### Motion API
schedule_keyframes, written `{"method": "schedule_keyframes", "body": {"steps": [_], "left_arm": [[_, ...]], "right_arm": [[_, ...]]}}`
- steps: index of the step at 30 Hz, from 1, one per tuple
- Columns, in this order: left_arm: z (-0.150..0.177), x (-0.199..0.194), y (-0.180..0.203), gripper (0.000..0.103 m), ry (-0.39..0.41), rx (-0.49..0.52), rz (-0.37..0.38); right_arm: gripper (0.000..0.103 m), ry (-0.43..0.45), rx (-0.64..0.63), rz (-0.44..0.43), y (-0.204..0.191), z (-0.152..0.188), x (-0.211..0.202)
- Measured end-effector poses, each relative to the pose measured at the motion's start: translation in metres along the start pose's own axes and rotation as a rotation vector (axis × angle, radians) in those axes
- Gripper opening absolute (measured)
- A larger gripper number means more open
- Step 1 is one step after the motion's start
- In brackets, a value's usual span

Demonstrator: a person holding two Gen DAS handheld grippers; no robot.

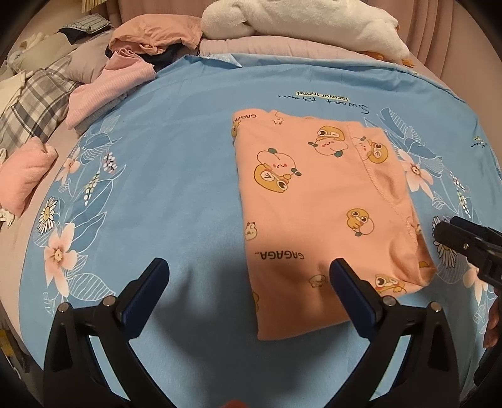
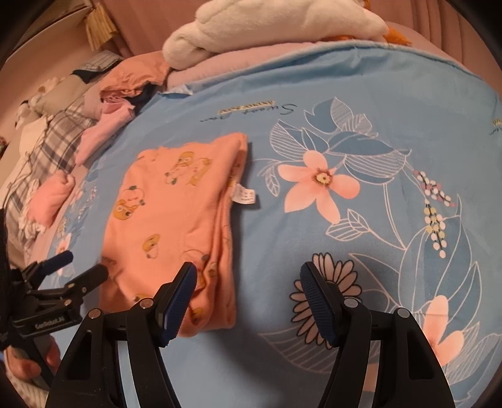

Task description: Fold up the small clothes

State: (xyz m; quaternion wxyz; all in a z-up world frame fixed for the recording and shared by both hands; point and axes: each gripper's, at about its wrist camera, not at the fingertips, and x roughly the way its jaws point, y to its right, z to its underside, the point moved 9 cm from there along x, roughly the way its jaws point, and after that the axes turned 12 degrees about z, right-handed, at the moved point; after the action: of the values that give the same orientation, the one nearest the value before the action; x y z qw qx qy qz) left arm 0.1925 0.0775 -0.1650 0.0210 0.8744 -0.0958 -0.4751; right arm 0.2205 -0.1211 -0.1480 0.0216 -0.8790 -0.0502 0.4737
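Observation:
A folded peach garment [image 1: 317, 201] printed with cartoon ducks and peaches lies flat on the blue floral sheet [image 1: 175, 163]. My left gripper [image 1: 249, 276] hovers over its near left corner, jaws wide open with nothing between them. In the right wrist view the same garment [image 2: 175, 226] lies left of centre with a white care label [image 2: 244, 196] sticking out of its right edge. My right gripper [image 2: 248, 284] stands open over bare sheet just right of the garment's near corner, holding nothing. Each gripper shows in the other's view: the right gripper [image 1: 451, 233], the left gripper [image 2: 83, 266].
A pile of pink, plaid and grey clothes [image 1: 62, 91] lies along the left of the bed, with a folded pink piece [image 1: 26, 168] nearer. A white plush toy [image 1: 298, 22] rests at the head. A hand [image 2: 31, 361] holds the left gripper's handle.

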Motion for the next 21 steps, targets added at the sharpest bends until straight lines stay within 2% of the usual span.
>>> {"method": "schedule_keyframes", "body": {"steps": [4,11,16,21], "left_arm": [[-0.001,-0.011,0.002,0.102,0.024,0.008,-0.008],[-0.003,-0.030,0.006,0.102,0.066,0.019,-0.012],[-0.004,-0.038,0.009,0.102,0.084,0.022,-0.008],[-0.004,-0.044,0.010,0.102,0.095,0.024,-0.007]], "right_arm": [[0.073,0.031,-0.038,-0.024,-0.010,0.000,-0.011],[0.074,0.075,-0.110,-0.037,-0.028,0.000,-0.026],[0.081,0.103,-0.147,-0.035,-0.037,-0.001,-0.035],[0.082,0.126,-0.168,-0.027,-0.042,0.000,-0.042]]}}
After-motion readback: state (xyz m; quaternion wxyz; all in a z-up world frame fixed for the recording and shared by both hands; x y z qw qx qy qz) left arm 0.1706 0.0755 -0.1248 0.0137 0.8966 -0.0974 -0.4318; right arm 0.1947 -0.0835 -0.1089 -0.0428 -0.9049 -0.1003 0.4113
